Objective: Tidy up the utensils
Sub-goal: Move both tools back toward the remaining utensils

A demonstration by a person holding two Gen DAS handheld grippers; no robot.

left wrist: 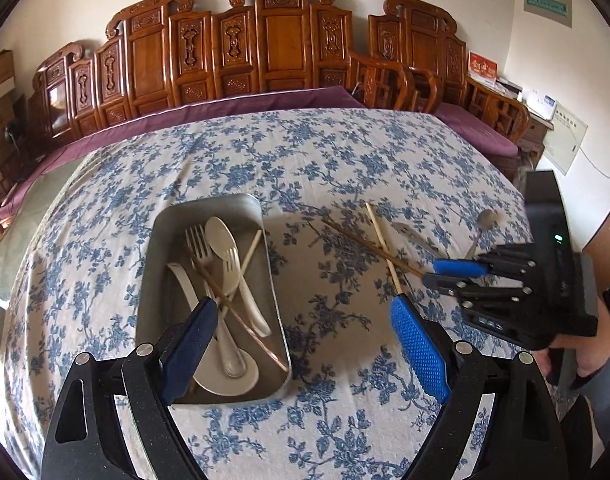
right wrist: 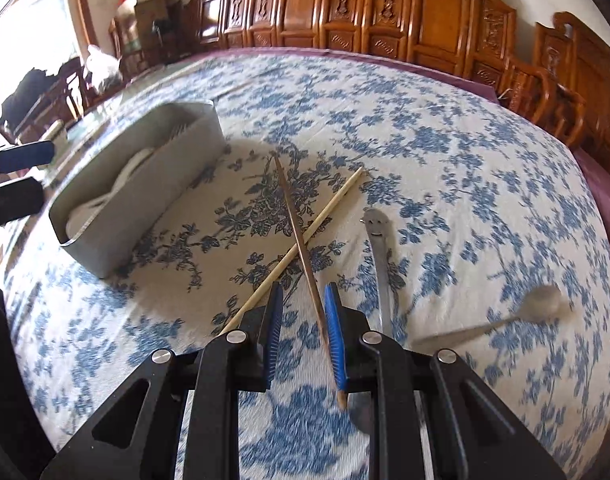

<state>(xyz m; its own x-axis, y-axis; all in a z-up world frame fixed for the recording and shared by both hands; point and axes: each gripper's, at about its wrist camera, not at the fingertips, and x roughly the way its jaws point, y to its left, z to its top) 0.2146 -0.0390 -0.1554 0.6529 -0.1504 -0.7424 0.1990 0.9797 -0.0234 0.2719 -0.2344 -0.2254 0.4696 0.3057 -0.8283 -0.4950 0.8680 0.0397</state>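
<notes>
Right gripper [right wrist: 303, 312] low over the floral tablecloth [right wrist: 445, 152], fingers a little apart around the near end of a dark brown chopstick [right wrist: 295, 216]; real grip or mere contact with the right pad impossible to tell. Crossed under that chopstick, a pale chopstick [right wrist: 333, 204] running toward 1 o'clock. Just beside, at 3 o'clock of the crossing, a flat metal utensil with a smiley cut-out [right wrist: 377, 240]; farther toward 4 o'clock, a blurred metal spoon [right wrist: 541, 300].

At 10 o'clock, well apart from the chopsticks, a metal tray [left wrist: 161, 240] already holding a metal fork [left wrist: 199, 242], a white spoon [left wrist: 221, 236], a white fork [left wrist: 235, 276], and two more chopsticks lying crossed.

Left gripper [left wrist: 301, 336] hovering near the tray's 5 o'clock corner, fingers wide apart, holding nothing.

Behind the table, a purple cushioned bench [left wrist: 241, 108] with carved wooden backrests [left wrist: 273, 40] against a cream wall.
</notes>
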